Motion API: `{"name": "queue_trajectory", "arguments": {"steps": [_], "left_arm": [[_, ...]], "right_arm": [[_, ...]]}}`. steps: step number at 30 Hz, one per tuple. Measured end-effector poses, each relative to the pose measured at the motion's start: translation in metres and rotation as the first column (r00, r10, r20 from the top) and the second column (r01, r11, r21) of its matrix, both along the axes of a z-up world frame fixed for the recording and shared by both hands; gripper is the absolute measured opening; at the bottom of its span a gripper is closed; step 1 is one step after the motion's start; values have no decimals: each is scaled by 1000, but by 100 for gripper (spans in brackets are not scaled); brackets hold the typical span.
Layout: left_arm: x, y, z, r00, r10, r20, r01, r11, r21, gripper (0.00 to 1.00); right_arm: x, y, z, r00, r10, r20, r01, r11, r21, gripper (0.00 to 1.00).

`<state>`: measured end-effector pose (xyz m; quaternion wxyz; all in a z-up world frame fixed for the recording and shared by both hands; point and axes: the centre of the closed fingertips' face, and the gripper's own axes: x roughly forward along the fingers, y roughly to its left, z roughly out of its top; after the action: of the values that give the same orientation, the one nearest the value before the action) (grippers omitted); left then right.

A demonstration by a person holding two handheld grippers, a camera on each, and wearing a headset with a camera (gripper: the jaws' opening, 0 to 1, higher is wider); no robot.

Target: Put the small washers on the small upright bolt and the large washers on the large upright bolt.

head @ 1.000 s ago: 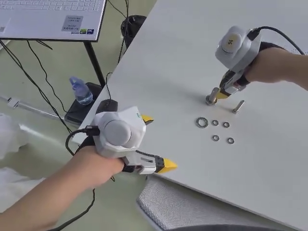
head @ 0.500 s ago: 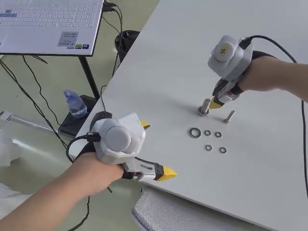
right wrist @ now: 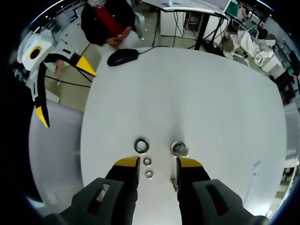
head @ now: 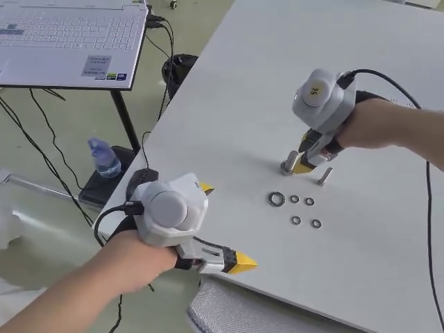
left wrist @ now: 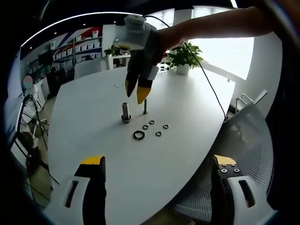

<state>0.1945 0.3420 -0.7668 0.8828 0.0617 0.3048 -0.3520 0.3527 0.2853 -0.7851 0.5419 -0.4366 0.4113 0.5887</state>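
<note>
"White table (head: pixel 229 90) across most of the head view. What's off its left edge?"

"An open laptop (head: pixel 69 35) on a black-legged stand at the far left, and lower down a clear bottle (head: pixel 103 157) with a blue cap. A black mouse (right wrist: pixel 123 56) lies near the table's left edge."

"And the left gripper (head: pixel 224 225)?"

"Held at the near left corner, over the table's edge and a grey mesh chair (head: pixel 229 309). Its yellow-tipped jaws stand wide apart with nothing between them; its own view shows bare table through the gap."

"Where are the washers?"

"Flat on the table, right of centre. The large washer (head: pixel 277 200) is leftmost. The four small washers (head: pixel 295 199) lie in a loose square just to its right, none touching another."

"The bolts?"

"Both stand upright just beyond the washers — the large bolt (head: pixel 288 165) on the left, the small bolt (head: pixel 324 176) near it on the right. Whether anything already sits on either, I cannot tell."

"The right gripper (head: pixel 302 165)?"

"It reaches in from the right with its tips pointed down between the two bolts, just beside the large one. Seen from the left gripper view, the tips hang above the bolt's top. The jaws show a narrow gap — they grip nothing."
</note>
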Motion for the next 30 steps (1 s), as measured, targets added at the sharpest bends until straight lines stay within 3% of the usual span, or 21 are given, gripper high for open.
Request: {"name": "queue_trajectory", "arguments": {"steps": [19, 30], "left_arm": [[-2, 3, -4, 1000, 9, -8, -9, 1000, 6, 98], [1, -1, -5, 1000, 11, -2, -11, 1000, 3, 97]], "right_arm": [[-25, 2, -7, 1000, 10, -21, -9, 1000, 17, 36], [-31, 2, -22, 999, 12, -34, -12, 1000, 6, 36]]}}
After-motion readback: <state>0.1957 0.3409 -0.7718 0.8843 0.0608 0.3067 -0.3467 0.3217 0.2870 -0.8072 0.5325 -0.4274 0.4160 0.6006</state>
